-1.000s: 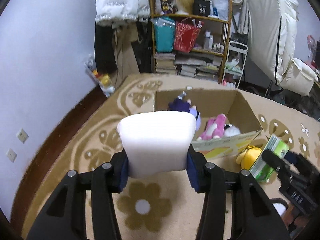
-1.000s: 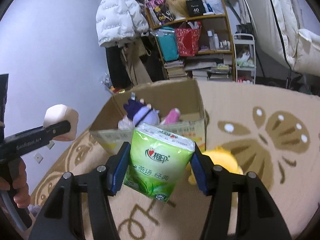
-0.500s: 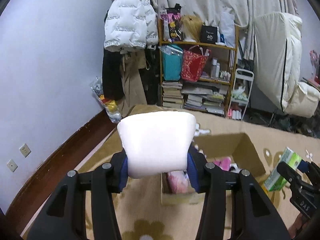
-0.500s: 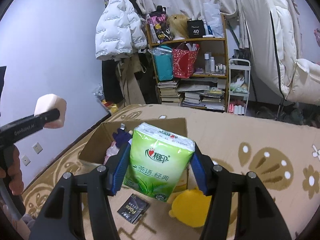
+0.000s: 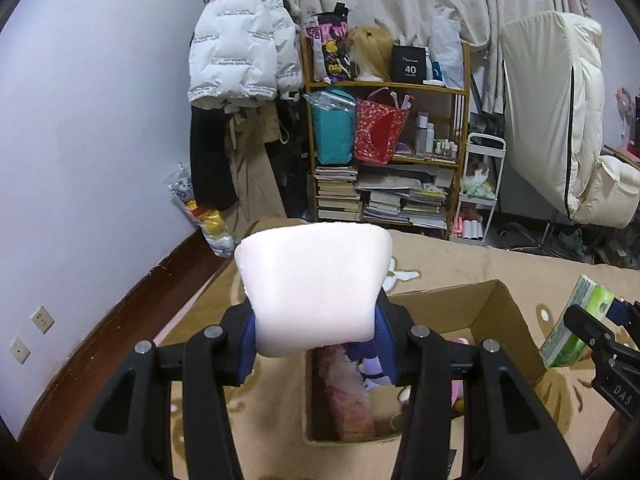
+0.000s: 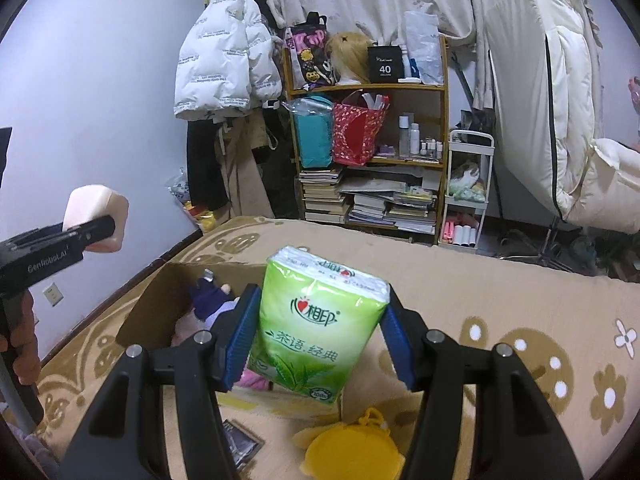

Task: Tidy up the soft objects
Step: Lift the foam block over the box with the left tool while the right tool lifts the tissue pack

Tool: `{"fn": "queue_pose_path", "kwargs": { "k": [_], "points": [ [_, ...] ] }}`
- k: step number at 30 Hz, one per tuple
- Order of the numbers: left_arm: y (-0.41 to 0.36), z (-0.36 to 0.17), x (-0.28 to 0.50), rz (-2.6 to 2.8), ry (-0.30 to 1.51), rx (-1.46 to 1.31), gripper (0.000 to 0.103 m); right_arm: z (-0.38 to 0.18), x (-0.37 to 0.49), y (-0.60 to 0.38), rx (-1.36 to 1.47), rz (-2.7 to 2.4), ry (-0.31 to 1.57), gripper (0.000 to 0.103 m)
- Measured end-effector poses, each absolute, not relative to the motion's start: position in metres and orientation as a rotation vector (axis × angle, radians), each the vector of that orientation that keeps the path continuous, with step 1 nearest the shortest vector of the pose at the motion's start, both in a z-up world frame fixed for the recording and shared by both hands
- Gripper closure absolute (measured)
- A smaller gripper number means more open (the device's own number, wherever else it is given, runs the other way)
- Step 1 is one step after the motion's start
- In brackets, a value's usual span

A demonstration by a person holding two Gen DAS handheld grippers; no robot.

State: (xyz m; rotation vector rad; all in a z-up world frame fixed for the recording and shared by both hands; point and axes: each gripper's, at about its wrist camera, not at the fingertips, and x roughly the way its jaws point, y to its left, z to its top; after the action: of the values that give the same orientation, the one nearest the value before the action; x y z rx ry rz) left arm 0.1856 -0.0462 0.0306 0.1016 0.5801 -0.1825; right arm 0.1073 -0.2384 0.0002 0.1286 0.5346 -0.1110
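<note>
White foam block pinched in left tool, green tissue pack pinched in right tool, yellow plush only in right view

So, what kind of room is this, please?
Most likely a lived-in bedroom or small home room. A wooden shelf holds books, bags and bottles, a white puffer jacket hangs on the wall, and a flower-patterned carpet covers the floor, where a cardboard box holds plush toys.

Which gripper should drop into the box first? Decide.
Probably left: its gripper, shut on the white foam block, looks over the open cardboard box. The right gripper holds the tissue pack near the box's edge.
</note>
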Motion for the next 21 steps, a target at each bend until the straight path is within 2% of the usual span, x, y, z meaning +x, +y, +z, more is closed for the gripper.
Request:
{"fn": "queue_pose_path", "kwargs": {
  "k": [14,21],
  "points": [
    [-0.090,0.006,0.199,-0.265,0.621,0.169,0.055,-0.006,0.137,-0.247,0.105,-0.088,0.536,0.041],
    [-0.097,-0.015,0.205,-0.274,0.689,0.181,0.051,-0.018,0.154,-0.241,0.102,-0.031,0.595,0.041]
  ]
}}
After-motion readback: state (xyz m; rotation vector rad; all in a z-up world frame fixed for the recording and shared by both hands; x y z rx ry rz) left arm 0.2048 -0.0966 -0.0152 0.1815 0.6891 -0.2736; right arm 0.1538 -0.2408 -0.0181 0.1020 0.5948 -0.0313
